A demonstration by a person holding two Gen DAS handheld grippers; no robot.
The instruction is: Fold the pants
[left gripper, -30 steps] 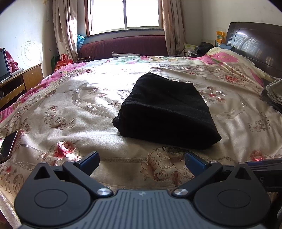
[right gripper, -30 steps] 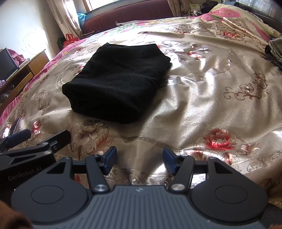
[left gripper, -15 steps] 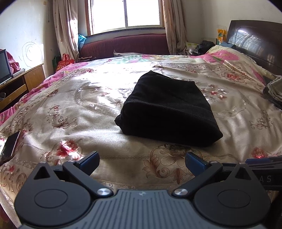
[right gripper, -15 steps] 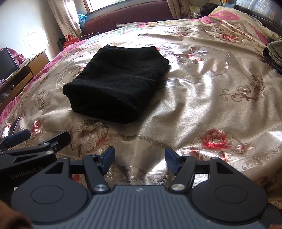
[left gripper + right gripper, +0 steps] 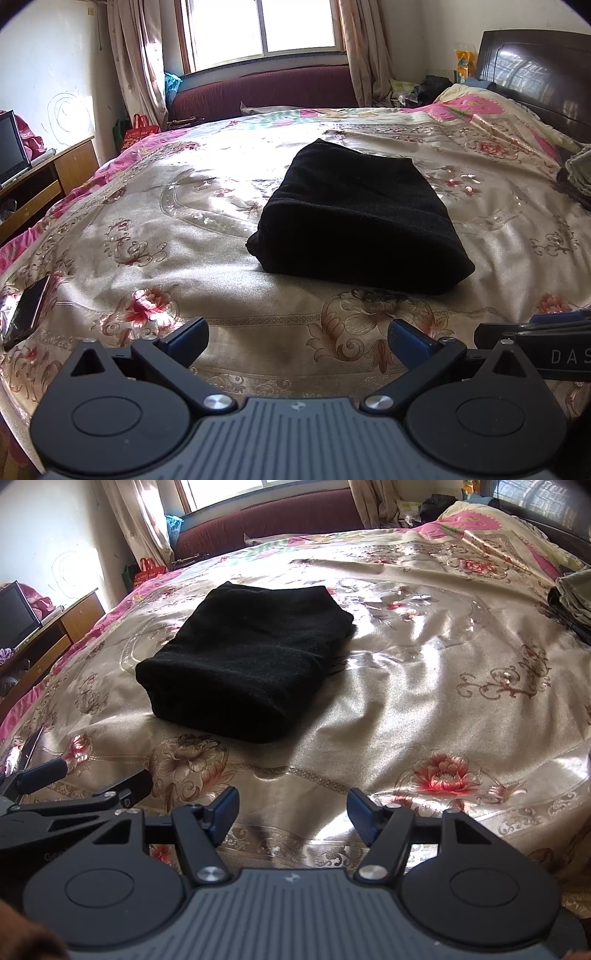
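Note:
The black pants (image 5: 358,218) lie folded into a compact thick rectangle on the flowered satin bedspread (image 5: 184,229). They also show in the right wrist view (image 5: 243,661), left of centre. My left gripper (image 5: 297,338) is open and empty, held above the bed's near edge, well short of the pants. My right gripper (image 5: 291,814) is open and empty, also near the front edge, apart from the pants. The left gripper shows at the lower left of the right wrist view (image 5: 74,786).
A phone (image 5: 26,314) lies on the bed at the near left edge. A stack of folded clothes (image 5: 576,598) sits at the far right by the dark headboard (image 5: 535,70). A wooden desk (image 5: 40,184) with a monitor stands left of the bed.
Both grippers have drawn back and risen slightly, so the pants sit a little farther off. The right gripper's jaws have opened a bit wider. The pants have not moved.

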